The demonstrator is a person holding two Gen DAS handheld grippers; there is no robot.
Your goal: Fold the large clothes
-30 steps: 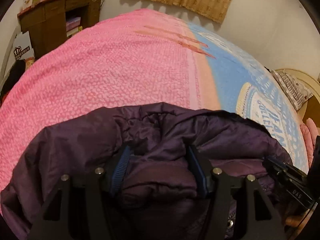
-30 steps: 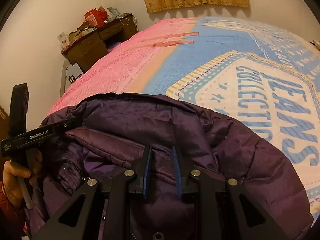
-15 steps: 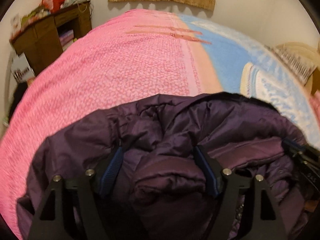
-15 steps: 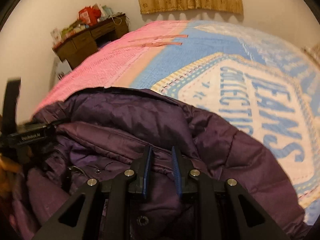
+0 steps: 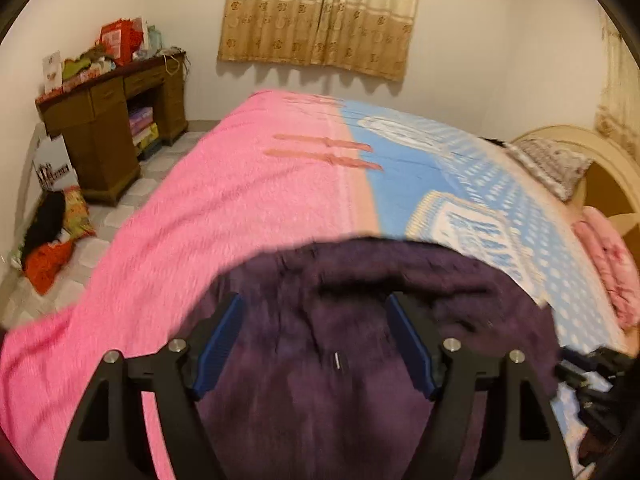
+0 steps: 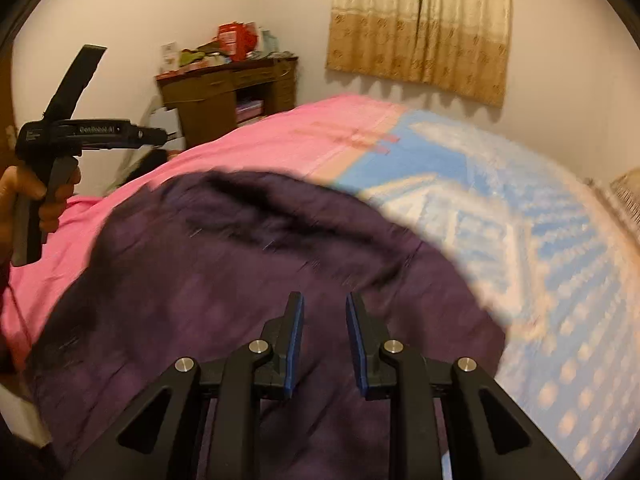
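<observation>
Left-wrist and right-wrist views of a folded purple padded jacket [image 5: 360, 360] lying at the near edge of a bed [image 5: 248, 208], filling the lower centre of both frames. It rests across the line where the pink half of the bedspread meets the blue printed half, probably because the broad flat bed gives room for a large garment.

The left gripper [image 5: 314, 340] stands wide, its blue pads apart on either side of the jacket's upper fold. Its jaws have just been opening, and the blurred cloth between them does not appear pressed by either pad, which suggests a release after the fold. In the right-wrist view this gripper also appears at the upper left of the frame, held by a hand [image 6: 24, 196] clear above the bedspread.

The right gripper [image 6: 323, 320] has its jaws set narrow, with a plain gap between the pads. Purple cloth shows through the gap, but nothing appears pinched.

A brown desk [image 5: 112, 120] carrying clutter stands at upper left, well apart from the jacket, and a pillow [image 5: 552, 164] lies at far right.
</observation>
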